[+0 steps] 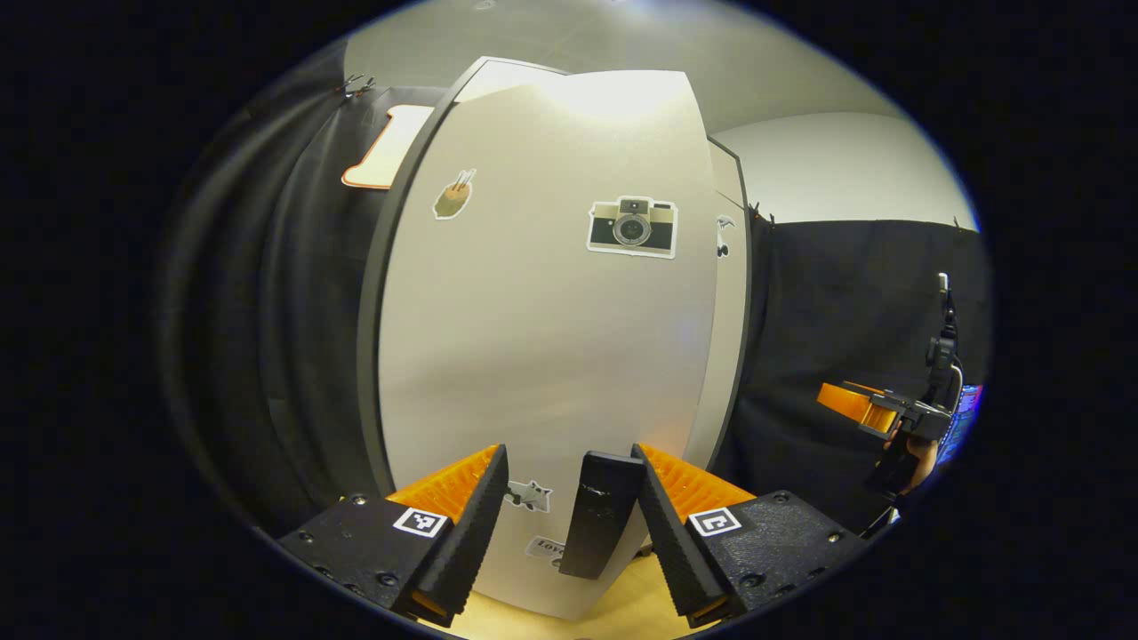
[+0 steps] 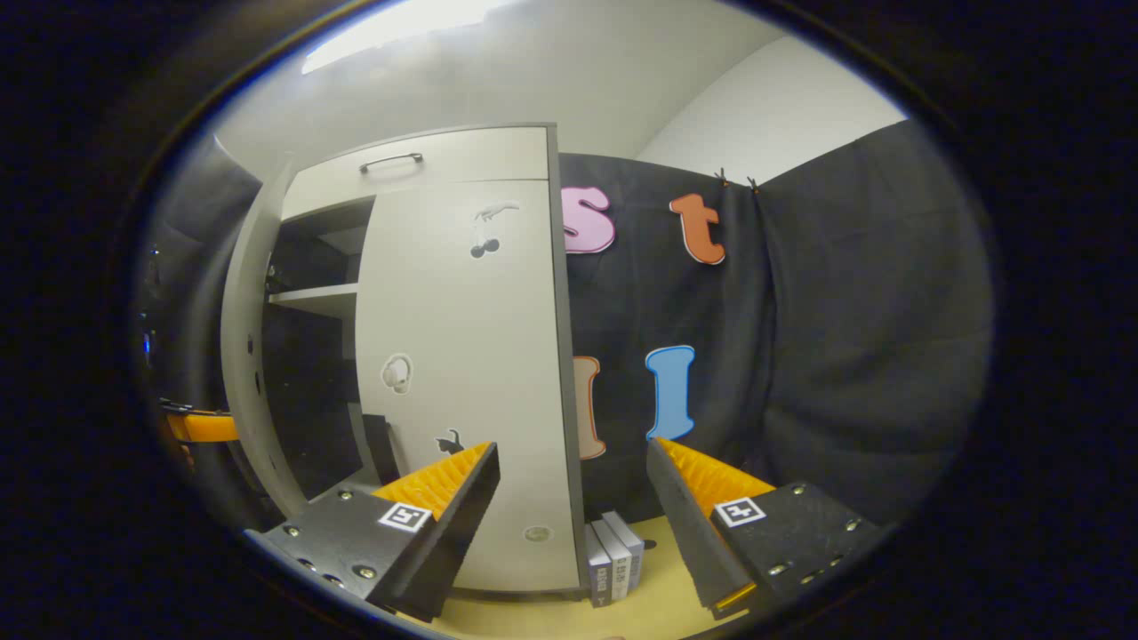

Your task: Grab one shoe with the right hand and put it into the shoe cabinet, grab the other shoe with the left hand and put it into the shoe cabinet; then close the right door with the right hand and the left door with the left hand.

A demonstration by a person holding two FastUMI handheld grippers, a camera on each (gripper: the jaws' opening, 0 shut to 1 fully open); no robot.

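Note:
The white shoe cabinet's left door (image 1: pixel 551 338) stands just ahead of me in the left gripper view, with stickers on it. Its black handle (image 1: pixel 600 516) shows low between the fingers of my left gripper (image 1: pixel 569 458), close to the right finger; the jaws are open and I cannot tell if they touch it. In the right gripper view the right door (image 2: pixel 462 373) lies flat against the cabinet, while the left door (image 2: pixel 244 356) swings out, showing a dark inside and a shelf (image 2: pixel 311 298). My right gripper (image 2: pixel 572 449) is open and holds nothing, a short way from the cabinet.
A few books (image 2: pixel 613 556) stand on the yellow floor (image 2: pixel 658 596) at the cabinet's right foot. Black cloth walls close the booth. A drawer with a handle (image 2: pixel 391 161) tops the cabinet. The other gripper and a hand (image 1: pixel 889 413) hang off to the right.

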